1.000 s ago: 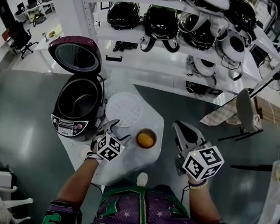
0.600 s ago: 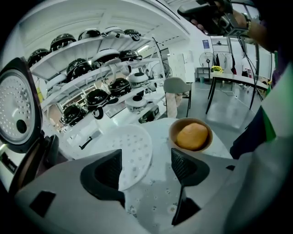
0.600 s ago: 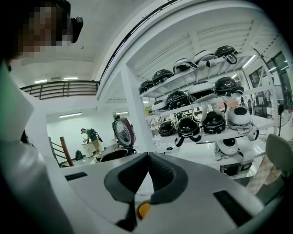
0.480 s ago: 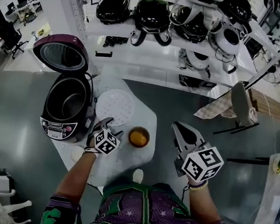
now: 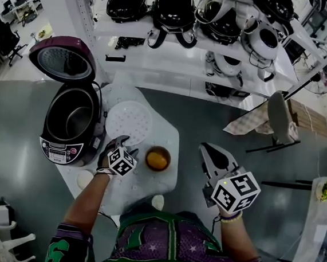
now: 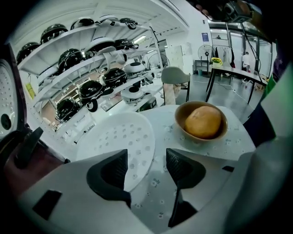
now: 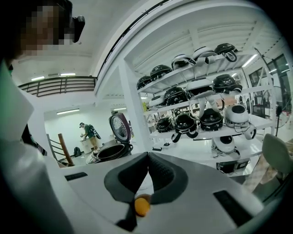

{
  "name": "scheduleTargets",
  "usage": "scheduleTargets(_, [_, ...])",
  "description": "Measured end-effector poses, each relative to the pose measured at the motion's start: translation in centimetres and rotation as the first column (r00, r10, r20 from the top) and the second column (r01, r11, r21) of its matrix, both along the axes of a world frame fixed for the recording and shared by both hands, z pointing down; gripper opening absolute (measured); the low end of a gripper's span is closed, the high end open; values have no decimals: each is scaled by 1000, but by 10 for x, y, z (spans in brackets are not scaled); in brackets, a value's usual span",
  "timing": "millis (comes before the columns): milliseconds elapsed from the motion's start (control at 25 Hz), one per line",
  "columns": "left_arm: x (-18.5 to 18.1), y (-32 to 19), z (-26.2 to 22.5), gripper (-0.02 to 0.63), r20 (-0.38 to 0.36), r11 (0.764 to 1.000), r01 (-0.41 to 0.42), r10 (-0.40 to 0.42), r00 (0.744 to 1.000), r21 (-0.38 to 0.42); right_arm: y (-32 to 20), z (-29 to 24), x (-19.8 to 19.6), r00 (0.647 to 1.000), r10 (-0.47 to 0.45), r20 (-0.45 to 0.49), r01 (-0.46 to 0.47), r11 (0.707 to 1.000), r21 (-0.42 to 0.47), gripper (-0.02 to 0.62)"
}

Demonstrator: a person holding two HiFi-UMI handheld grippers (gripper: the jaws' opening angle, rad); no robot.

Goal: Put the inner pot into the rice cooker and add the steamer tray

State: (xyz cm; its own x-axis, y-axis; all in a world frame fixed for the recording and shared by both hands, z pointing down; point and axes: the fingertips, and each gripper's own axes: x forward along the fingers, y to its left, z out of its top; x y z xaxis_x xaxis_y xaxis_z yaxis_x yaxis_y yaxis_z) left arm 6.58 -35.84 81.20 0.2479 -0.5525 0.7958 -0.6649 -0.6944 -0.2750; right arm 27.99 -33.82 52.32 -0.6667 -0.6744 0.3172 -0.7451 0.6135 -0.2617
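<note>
The purple rice cooker (image 5: 66,125) stands at the table's left with its lid (image 5: 64,59) up and a dark pot inside. Beside it on the right, the white perforated steamer tray (image 5: 129,121) lies flat on the table. My left gripper (image 5: 125,144) is low over the tray's near edge. In the left gripper view its jaws (image 6: 146,167) straddle the tray (image 6: 116,141) rim; they have just been closing, but the pads stand clear of the rim. My right gripper (image 5: 207,150) hovers off the table's right side, shut and empty (image 7: 148,171).
A brown bowl holding an orange (image 5: 157,158) sits right of the left gripper, also seen in its view (image 6: 203,121). Two small white objects (image 5: 84,178) lie near the table's front edge. Shelves of rice cookers (image 5: 175,10) fill the back; a chair (image 5: 278,118) stands at right.
My left gripper has sunk toward the tray's near edge and its jaws have narrowed. The right gripper has dropped slightly and stays shut.
</note>
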Motion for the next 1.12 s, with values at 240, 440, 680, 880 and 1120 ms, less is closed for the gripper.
scheduleTargets(240, [3,-5,10,224,55,999,-30,31,998,-12,-5,4,4,1000,-3,-5,3,1000,-11,6])
scheduleTargets(440, [5,-5,18,147,90,997,-60,65,994,-47,-9,7,7,1000,3,-12,-3,1000,-15,6])
scheduleTargets(680, [5,-6,22,72,142,992,-112,118,983,-53,-11,11,9,1000,8,-11,-8,1000,-24,6])
scheduleTargets(880, [13,-2,22,41,182,978,-201,208,961,-54,-9,14,8,1000,15,-9,-15,999,-29,6])
scheduleTargets(1120, [24,3,8,40,182,969,-243,247,952,-45,-3,10,10,999,32,6,-31,999,-30,6])
